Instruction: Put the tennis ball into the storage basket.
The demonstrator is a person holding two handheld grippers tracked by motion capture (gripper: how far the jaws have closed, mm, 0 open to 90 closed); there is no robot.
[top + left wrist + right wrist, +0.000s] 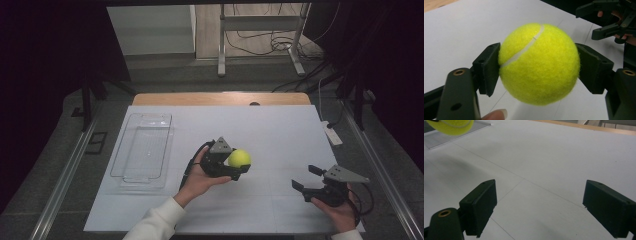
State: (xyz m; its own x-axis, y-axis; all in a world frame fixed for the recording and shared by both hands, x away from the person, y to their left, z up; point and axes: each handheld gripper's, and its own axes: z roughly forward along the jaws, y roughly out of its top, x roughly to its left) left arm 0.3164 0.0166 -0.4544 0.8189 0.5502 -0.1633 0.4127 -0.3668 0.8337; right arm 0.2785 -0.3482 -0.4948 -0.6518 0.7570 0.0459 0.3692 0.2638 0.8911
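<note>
At the 9 o'clock side of the table point(280, 125) lies a clear tray point(142, 150). Near centre, the left gripper point(239, 169) clamps a yellow tennis ball point(239, 158) between both pads, lifted above the surface. At 4 o'clock, the right gripper point(306, 177) holds its jaws wide apart, with nothing between them.

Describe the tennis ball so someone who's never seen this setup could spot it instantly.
Start at the white table, with a clear plastic tray on its left side. Right of that tray, near the table's middle, the left gripper is shut on the tennis ball, one black pad on each side. It is the one round, fuzzy, bright yellow-green thing here, crossed by a white seam.
</note>
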